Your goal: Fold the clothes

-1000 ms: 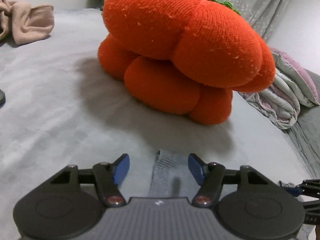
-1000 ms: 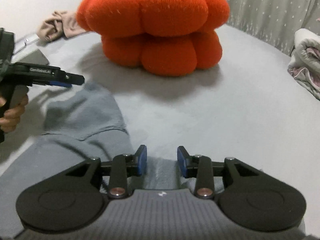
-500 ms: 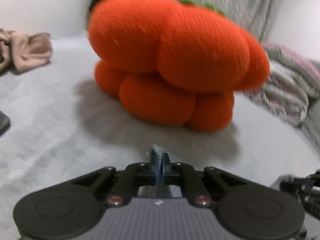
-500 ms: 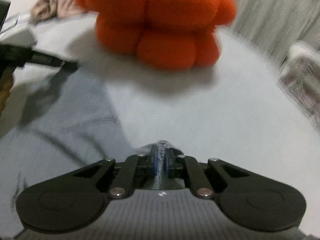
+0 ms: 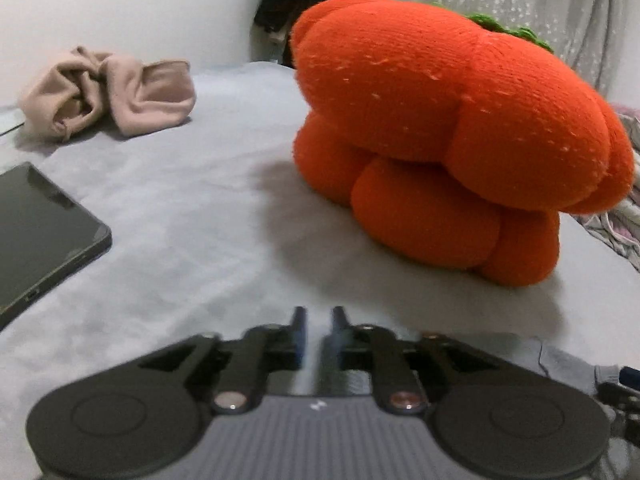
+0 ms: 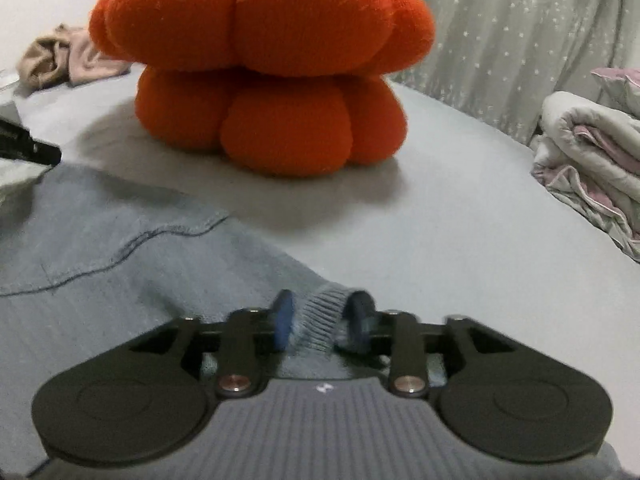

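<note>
One sweater (image 6: 120, 248), one cushion (image 6: 264, 64), one phone (image 5: 36, 228)

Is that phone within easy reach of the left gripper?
Probably yes: the phone lies on bare sheet, left of the left gripper, whose jaws, just opening, hold nothing, and nothing lies between them.

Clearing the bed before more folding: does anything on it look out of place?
Yes. A dark phone lies at the left, a beige garment sits crumpled at the back, and a big orange plush crowds the grey sweater.
</note>
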Tool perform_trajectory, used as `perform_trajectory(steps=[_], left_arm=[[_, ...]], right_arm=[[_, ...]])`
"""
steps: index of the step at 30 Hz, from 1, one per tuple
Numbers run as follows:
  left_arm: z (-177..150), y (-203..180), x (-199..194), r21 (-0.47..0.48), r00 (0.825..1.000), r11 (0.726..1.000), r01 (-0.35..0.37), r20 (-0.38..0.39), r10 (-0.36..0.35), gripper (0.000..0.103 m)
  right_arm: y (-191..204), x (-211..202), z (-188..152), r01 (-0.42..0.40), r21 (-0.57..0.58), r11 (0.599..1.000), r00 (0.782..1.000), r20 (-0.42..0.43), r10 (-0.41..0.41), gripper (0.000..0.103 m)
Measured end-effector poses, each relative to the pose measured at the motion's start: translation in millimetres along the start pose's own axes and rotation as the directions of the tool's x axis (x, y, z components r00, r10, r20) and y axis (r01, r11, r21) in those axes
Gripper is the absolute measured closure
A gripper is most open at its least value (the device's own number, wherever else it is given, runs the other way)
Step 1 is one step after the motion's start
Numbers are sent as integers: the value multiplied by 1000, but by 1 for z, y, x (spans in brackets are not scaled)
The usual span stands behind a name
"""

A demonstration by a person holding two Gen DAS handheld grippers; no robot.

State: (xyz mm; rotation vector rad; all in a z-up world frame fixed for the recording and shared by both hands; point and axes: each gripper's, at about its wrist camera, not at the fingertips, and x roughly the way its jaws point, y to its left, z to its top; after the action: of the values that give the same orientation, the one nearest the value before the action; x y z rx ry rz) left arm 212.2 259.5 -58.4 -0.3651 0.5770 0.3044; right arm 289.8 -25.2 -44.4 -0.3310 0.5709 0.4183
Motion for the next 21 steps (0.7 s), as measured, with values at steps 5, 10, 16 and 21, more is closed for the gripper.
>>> perform_trajectory(steps=[5,10,16,21], left_arm=[[-3,9,13,-68,999,997,35,-17,-37,70],[-2,14,21,-107,998,993,51,-17,-53,71],[-3,2,27,-25,998,998,50,-27,-51,96],[-5,-8,22,31,1000,999,8,21,-8,103]], right_arm=[[-33,-17,4,-62,158,985,998,23,59,62],[-50,5,14,-91,299,950,995,-16,100,62],[-43,38,22,-90,306,948,975,-165,146,76],[-23,37,22,-57,169,984,988,-131,80,97]])
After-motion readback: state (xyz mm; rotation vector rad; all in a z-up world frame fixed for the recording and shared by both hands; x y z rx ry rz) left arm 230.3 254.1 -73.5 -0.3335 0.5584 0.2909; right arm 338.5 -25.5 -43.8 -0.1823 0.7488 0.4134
